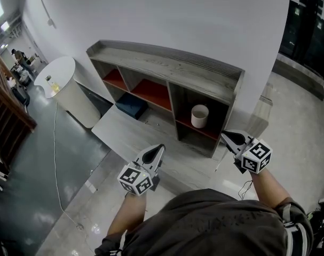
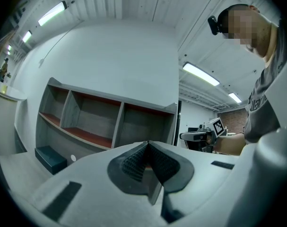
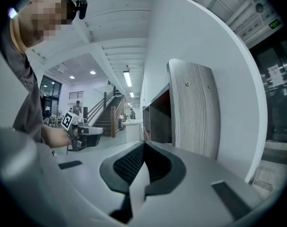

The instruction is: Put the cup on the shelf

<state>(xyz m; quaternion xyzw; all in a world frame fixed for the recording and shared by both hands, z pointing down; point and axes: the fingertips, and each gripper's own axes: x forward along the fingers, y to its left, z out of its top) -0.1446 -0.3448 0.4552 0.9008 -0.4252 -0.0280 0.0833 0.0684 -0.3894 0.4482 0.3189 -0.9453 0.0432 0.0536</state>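
A white cup point(image 1: 199, 116) stands upright inside the right-hand compartment of the low grey shelf point(image 1: 167, 63), on its red lower board. My left gripper point(image 1: 158, 151) hovers in front of the shelf, left of the cup and well apart from it, jaws shut with nothing between them. My right gripper point(image 1: 227, 137) hangs just right of the shelf's end panel, also shut and empty. In the left gripper view the shelf point(image 2: 96, 122) fills the middle and my left gripper point(image 2: 148, 145) shows its pads pressed together. In the right gripper view my right gripper point(image 3: 144, 148) sits beside the shelf's end panel point(image 3: 193, 110).
A dark blue box point(image 1: 132, 105) lies on the floor before the shelf's left compartments. A white round table point(image 1: 71, 89) stands at the left with a cable point(image 1: 56, 159) trailing over the floor. Dark glass doors point(image 1: 311, 25) are at the far right.
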